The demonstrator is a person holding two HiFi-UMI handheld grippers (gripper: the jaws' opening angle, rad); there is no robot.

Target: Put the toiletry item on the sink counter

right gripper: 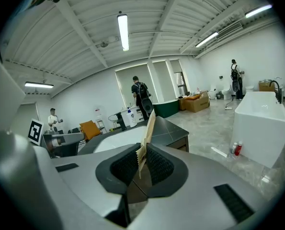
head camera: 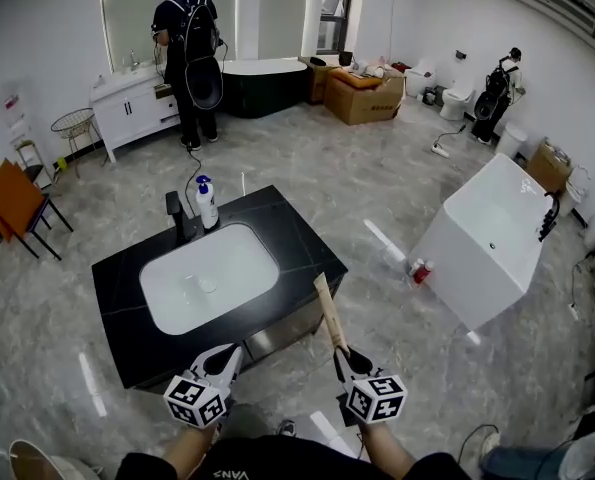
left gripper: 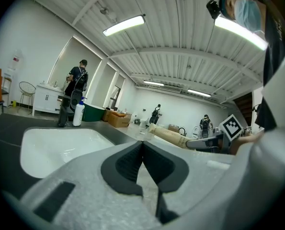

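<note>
Toiletry tube (head camera: 329,313) at counter (head camera: 289,224) edge

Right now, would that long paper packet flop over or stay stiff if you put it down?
Probably stiff: the packet sticks straight out of the right gripper without drooping. Likely light, since a pinch on its crinkled end holds it. Being flat, it should lie still on the counter, not roll.
</note>
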